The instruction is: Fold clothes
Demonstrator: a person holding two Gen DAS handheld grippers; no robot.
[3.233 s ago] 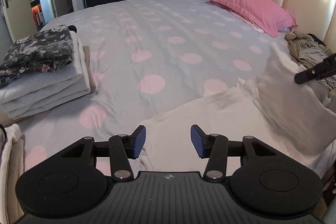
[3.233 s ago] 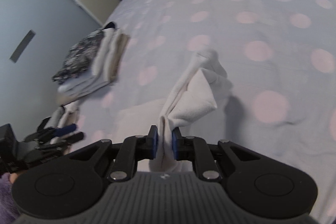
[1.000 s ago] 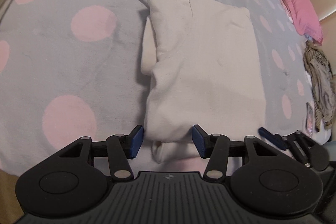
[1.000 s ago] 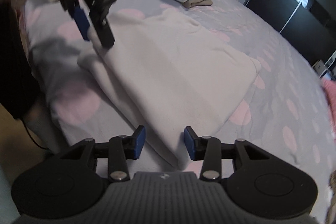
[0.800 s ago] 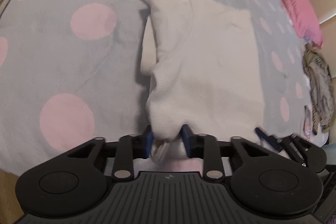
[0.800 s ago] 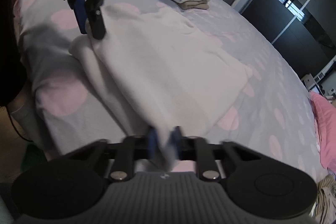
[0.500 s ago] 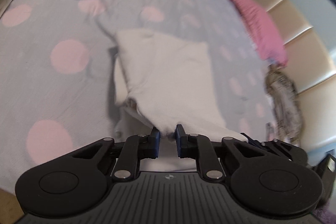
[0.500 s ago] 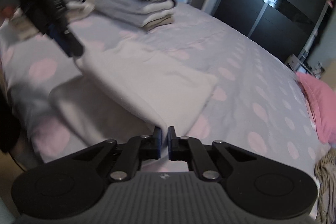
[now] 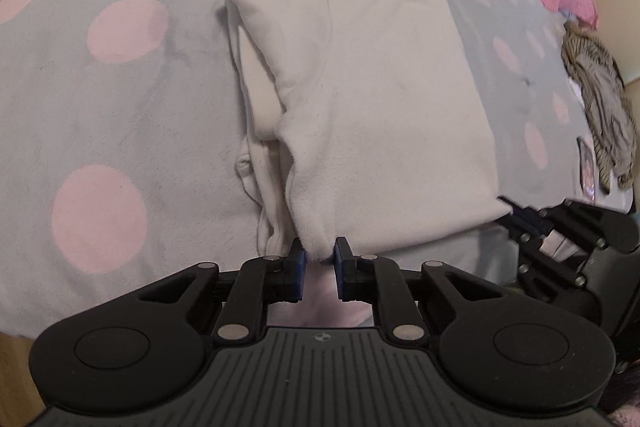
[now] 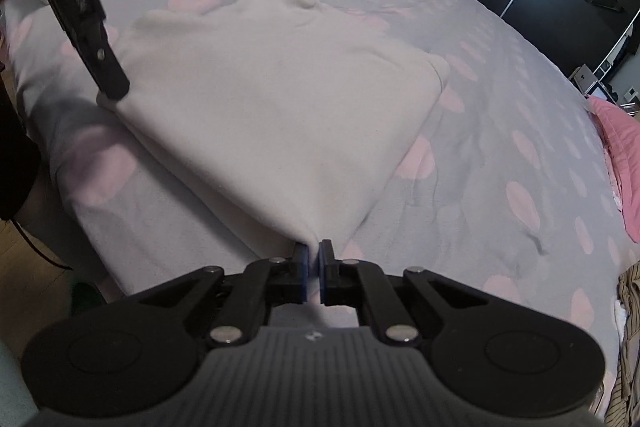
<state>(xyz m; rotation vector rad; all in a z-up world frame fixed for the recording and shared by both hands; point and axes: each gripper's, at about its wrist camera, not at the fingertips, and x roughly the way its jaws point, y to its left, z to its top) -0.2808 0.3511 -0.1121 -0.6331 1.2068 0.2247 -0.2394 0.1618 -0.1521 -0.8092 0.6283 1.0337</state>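
Your left gripper (image 9: 319, 255) and right gripper (image 10: 314, 254) each pinch a near corner of the cream sweatshirt (image 9: 372, 83), apparently folded, on the polka-dot duvet (image 9: 100, 87).

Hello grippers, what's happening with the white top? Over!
Left gripper and right gripper each shut on a near corner of the cream folded sweatshirt. It lies on the pink-dotted bedspread. Nothing in the way.

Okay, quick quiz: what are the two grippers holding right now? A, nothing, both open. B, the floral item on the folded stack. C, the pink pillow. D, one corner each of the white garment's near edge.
D: the left gripper and the right gripper are each shut on a near corner of the white garment on the bed.
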